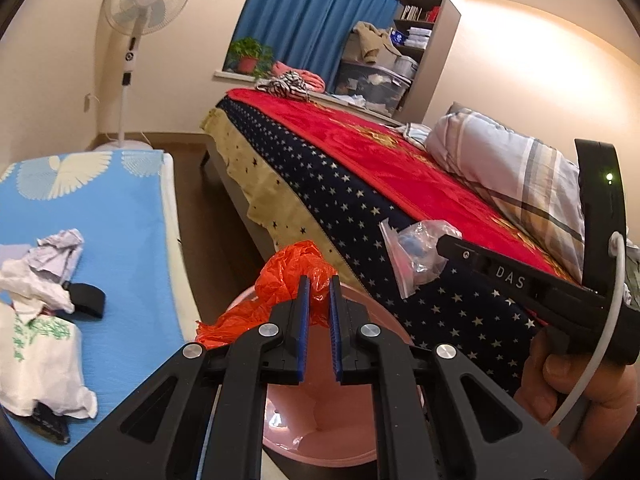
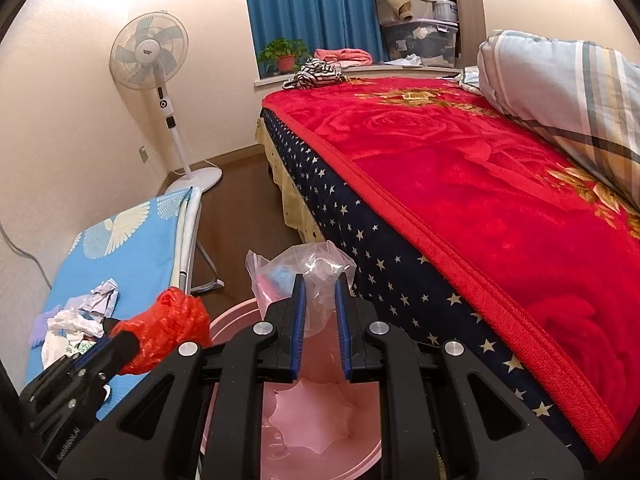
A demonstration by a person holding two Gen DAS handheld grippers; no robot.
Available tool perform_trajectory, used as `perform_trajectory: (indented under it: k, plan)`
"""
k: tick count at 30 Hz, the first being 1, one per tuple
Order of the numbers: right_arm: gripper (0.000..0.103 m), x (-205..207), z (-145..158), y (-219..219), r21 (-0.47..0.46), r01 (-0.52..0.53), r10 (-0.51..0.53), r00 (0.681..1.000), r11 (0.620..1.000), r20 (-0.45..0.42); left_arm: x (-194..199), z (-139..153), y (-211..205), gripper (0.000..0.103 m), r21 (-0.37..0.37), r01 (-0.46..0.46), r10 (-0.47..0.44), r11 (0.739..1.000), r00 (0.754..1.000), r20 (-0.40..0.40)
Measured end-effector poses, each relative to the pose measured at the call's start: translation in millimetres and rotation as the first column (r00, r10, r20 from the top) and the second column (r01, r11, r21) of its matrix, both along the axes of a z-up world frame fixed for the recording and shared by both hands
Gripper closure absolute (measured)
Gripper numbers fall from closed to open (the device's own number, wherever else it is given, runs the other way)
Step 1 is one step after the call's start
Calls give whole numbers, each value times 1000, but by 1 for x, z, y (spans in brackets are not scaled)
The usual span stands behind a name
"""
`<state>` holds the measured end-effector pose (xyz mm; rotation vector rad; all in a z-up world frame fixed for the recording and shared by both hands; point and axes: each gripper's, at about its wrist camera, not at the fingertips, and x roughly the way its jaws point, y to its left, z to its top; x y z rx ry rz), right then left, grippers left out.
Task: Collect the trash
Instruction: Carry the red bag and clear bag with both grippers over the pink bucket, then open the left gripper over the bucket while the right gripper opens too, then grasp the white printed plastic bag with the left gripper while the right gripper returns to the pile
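Observation:
My left gripper [image 1: 319, 284] is shut on a crumpled orange plastic bag [image 1: 288, 276] and holds it above a pink bin [image 1: 384, 332] lined with a pink bag. My right gripper [image 2: 320, 284] is shut on a clear plastic bag [image 2: 316, 272] with blue and pink bits inside, also above the bin's rim [image 2: 236, 320]. In the left wrist view the clear bag [image 1: 416, 248] hangs from the right gripper at the right. In the right wrist view the orange bag [image 2: 168, 328] shows at the left.
A bed with a red blanket [image 2: 460, 168] and star-patterned side stands right of the bin. A blue-covered table [image 1: 112, 232] at the left holds crumpled paper [image 1: 56, 260] and white bags [image 1: 40, 360]. A standing fan [image 2: 150, 56] is in the corner.

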<state>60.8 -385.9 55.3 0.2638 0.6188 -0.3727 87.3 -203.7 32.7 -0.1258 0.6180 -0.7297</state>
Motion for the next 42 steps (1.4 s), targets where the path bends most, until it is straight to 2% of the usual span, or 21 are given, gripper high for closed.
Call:
perform_trajectory:
  k: [4,7,11,12,26,33,42]
  plan:
    - [88,0,-1,-1,1,7,-7,1000,1000,-4,2,-2,-2,94,-3,9,-9,1000,1000,-14]
    - [83,0,-3,-2,4,16,-16,1000,1000,-9,4,-4,-3,93,-8,23,-23,1000,999,-28]
    - [60,-2,-3,-2,-1,29,-29,1000,1000,-13,7,-8,-3,82,-17,23,-23,1000,999,-45]
    - [59,-3,-2,-1,-5,29,-30,1000,1000,-10,7,-8,-2,81,-19,16,-17,1000,999,-45]
    - [59,-4,-2,19,-44,-31,31,1000,999,-3,5,-3,28,80,-3,-66,66,998,997,-34]
    - [59,-8,-1,28,-29,-55,56,998,998,25,-4,-2,51,80,42,-114,114,993,993,2]
    - [59,-2,-1,58,-2,-139,138,989,990,56,-15,3,102,80,67,-251,249,966,968,38]
